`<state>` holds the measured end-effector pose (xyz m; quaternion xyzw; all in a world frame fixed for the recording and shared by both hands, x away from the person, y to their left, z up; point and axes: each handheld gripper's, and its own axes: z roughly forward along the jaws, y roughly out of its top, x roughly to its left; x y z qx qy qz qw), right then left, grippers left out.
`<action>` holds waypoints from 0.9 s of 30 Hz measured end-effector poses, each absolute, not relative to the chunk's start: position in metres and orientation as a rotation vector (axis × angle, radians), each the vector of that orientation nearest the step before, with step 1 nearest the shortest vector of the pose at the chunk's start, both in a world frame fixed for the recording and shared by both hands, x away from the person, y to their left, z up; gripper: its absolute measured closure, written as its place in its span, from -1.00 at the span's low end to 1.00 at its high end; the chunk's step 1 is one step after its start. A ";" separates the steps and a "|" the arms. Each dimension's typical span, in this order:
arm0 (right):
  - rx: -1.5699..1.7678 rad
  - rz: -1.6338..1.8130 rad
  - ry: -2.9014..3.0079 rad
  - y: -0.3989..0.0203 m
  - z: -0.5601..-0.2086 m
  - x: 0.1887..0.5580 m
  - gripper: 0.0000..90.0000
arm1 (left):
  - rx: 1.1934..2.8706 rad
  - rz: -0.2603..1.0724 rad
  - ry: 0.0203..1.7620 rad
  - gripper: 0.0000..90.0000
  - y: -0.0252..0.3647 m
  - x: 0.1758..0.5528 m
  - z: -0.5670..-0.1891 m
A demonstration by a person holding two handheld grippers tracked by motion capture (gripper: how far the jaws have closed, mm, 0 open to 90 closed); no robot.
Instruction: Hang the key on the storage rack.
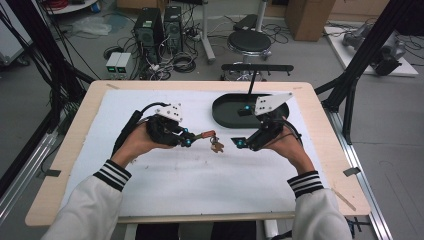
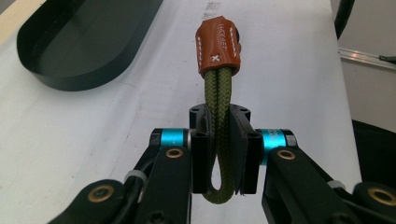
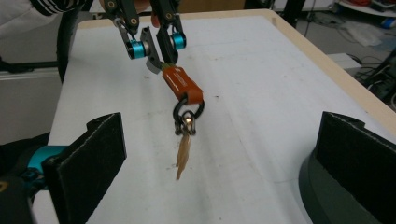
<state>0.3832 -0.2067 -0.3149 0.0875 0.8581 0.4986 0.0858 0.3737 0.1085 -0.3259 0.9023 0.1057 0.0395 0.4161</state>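
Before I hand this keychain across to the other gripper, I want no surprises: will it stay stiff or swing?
Likely floppy: the keychain hangs from its green cord loop, pinched in the left gripper. The key below the black ring probably swings. It looks light; the woven cord should not slip.

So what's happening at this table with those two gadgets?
A person holds a two-jaw gripper in each hand over a white-covered table. The left gripper has its jaws shut on the green cord loop of a keychain with an orange leather tab, holding it off the table. The right gripper faces it with jaws open and empty. A black oval tray sits behind.
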 end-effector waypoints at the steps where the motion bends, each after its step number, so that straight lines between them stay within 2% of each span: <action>1: 0.251 1.480 2.569 -0.203 -0.314 0.384 -0.98 | 2.260 0.101 0.267 0.77 0.107 0.373 -0.326; 12: 0.170 1.377 2.706 -0.176 -0.316 0.388 -0.98 | 2.290 0.089 0.227 0.77 0.093 0.372 -0.327; 20: 0.156 1.304 2.787 -0.165 -0.324 0.388 -0.88 | 2.293 0.075 0.212 0.77 0.085 0.370 -0.328; 23: 0.146 1.279 2.821 -0.161 -0.327 0.388 -0.82 | 2.303 0.071 0.209 0.77 0.083 0.369 -0.330; 25: 0.126 1.255 2.850 -0.157 -0.329 0.387 -0.67 | 2.310 0.069 0.206 0.77 0.082 0.369 -0.331; 27: 0.117 1.237 2.865 -0.154 -0.331 0.387 -0.66 | 2.319 0.068 0.201 0.77 0.080 0.369 -0.332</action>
